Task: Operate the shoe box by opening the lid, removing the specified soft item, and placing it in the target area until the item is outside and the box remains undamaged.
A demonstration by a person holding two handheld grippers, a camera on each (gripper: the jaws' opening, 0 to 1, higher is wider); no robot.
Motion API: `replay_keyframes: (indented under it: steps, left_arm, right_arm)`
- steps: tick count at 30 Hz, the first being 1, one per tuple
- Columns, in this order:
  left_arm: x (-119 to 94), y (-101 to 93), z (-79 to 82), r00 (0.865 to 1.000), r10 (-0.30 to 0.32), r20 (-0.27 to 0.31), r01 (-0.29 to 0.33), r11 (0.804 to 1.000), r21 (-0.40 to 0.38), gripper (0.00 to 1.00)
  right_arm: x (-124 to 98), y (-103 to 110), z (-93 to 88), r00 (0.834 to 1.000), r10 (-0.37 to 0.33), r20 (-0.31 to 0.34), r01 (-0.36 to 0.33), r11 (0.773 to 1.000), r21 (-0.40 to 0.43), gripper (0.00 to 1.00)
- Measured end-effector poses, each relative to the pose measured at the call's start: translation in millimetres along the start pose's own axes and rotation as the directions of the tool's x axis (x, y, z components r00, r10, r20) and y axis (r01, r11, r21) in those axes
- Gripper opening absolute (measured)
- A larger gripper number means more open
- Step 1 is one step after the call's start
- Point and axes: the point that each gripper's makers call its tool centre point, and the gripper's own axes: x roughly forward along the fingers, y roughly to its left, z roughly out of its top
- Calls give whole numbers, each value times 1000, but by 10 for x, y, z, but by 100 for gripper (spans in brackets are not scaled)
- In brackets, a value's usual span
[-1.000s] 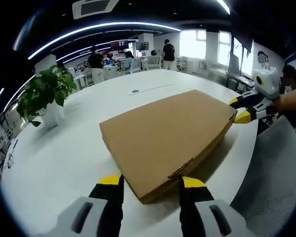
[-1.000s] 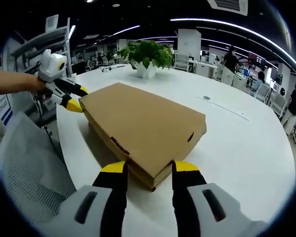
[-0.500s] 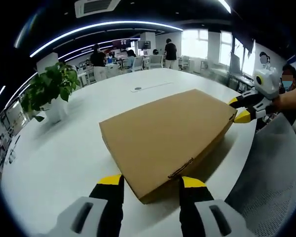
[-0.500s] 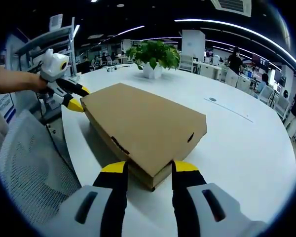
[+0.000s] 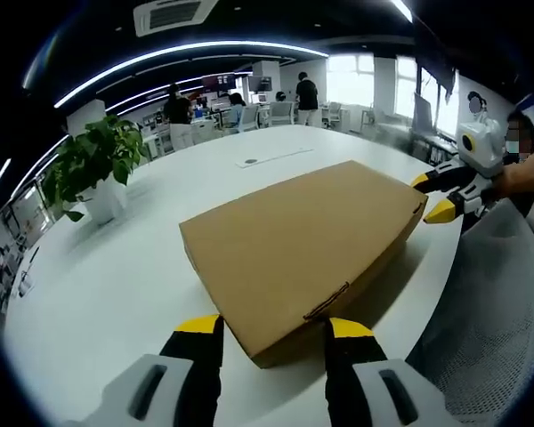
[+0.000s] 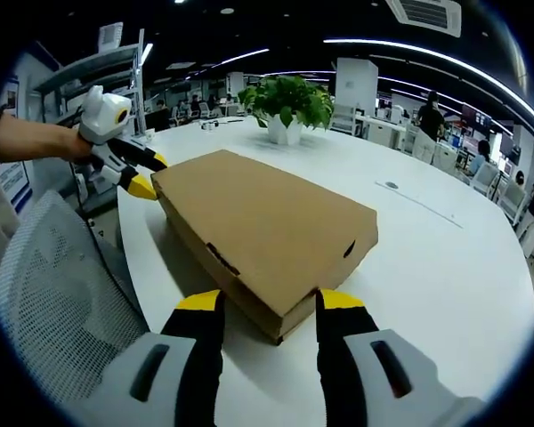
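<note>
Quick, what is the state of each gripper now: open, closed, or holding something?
Left gripper: open, jaws either side of the closed shoe box corner.
Right gripper: open, jaws either side of the opposite corner.

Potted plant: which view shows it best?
Right gripper view: the potted plant stands whole beyond the shoe box, leaves and white pot sharp. In the left gripper view the potted plant sits near the left edge, warped by the fisheye.

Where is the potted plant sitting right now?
The potted plant stands on the white table beyond the closed shoe box, at far left in the left gripper view and top centre in the right gripper view.
</note>
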Motion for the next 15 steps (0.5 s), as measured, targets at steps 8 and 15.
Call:
replay_keyframes:
  steps: [8,15]
  left_arm:
    - [26,-26,-38,1000,6,-25,-7,1000,-17,49]
    - [17,-31,-48,998,-3,-63,5,1000,30,49]
  right_arm:
    - [-1,-4,16,1000,7,7,-7,999,31,38]
    - [-6,13,35,1000,18,5,-18,999,44,41]
